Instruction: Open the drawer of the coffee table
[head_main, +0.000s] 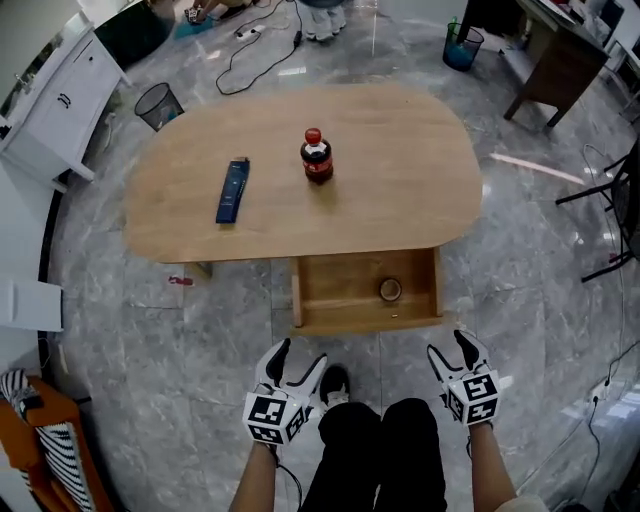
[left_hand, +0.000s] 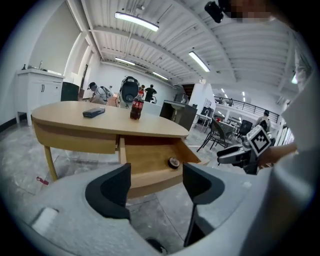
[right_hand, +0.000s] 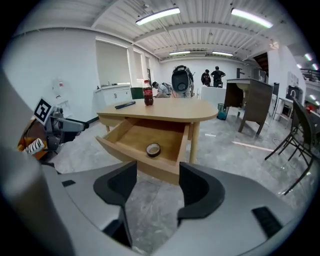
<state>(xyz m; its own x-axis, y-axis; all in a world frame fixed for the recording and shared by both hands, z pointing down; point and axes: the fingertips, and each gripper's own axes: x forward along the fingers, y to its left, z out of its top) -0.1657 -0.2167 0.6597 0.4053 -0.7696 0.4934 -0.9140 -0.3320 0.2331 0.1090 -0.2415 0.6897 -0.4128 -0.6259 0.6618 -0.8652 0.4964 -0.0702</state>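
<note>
The oval wooden coffee table (head_main: 400, 180) has its drawer (head_main: 366, 322) pulled out toward me, and a roll of tape (head_main: 390, 290) lies inside it. The same drawer (left_hand: 155, 175) and tape roll (left_hand: 174, 162) show in the left gripper view, and the drawer (right_hand: 135, 160) with the tape roll (right_hand: 153, 149) in the right gripper view. My left gripper (head_main: 301, 358) hovers open in front of the drawer's left corner, apart from it. Off the drawer's right corner my right gripper (head_main: 449, 351) is open too, holding nothing.
A cola bottle (head_main: 316, 156) and a dark blue flat case (head_main: 232, 189) rest on the tabletop. A wire bin (head_main: 158, 104) and white cabinet (head_main: 60, 100) stand at left, a blue bin (head_main: 461, 46) and dark desk (head_main: 560, 70) far right. My legs (head_main: 385, 450) are below the drawer.
</note>
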